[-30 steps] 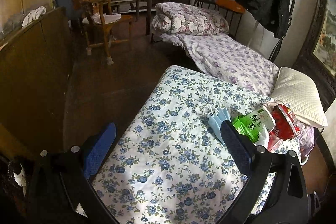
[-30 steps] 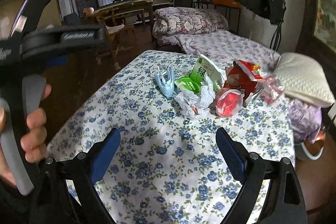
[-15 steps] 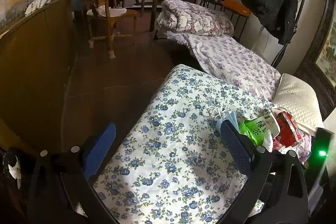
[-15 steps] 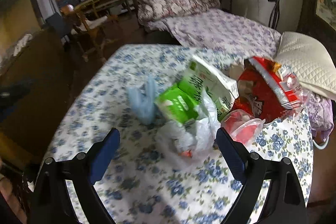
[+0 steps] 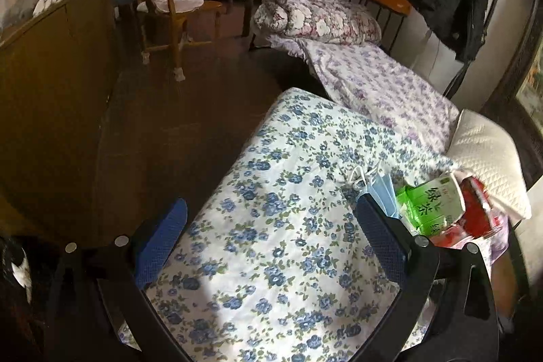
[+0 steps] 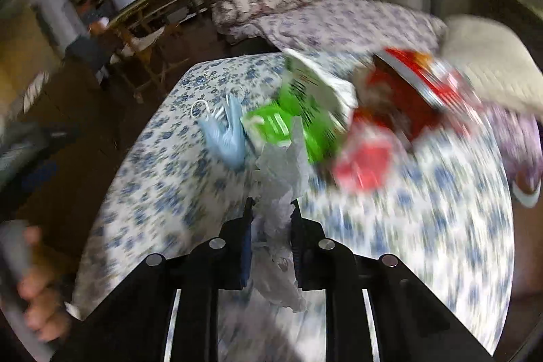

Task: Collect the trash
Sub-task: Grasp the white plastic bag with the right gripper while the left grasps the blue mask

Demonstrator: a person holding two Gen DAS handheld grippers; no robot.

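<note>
Desk (image 5: 278, 246) covered in white cloth with blue flower print, standing on dark floor (image 5: 190, 111). Trash bunched at its far right end: light blue face mask (image 6: 225, 133) with white ear loops lies flat, leftmost. Just right of it, green tea carton (image 5: 437, 202), green and white. Crumpled white plastic bag (image 6: 281, 189) lies in front of the carton, touching it. Red snack packet (image 6: 410, 90) further right, beside the carton. A red item in clear wrap (image 6: 364, 162) sits in front of the packet; blurred, kind unclear. Near half of the desk bare cloth. Quilted cream pillow (image 5: 488, 158) beyond the right end.
</note>
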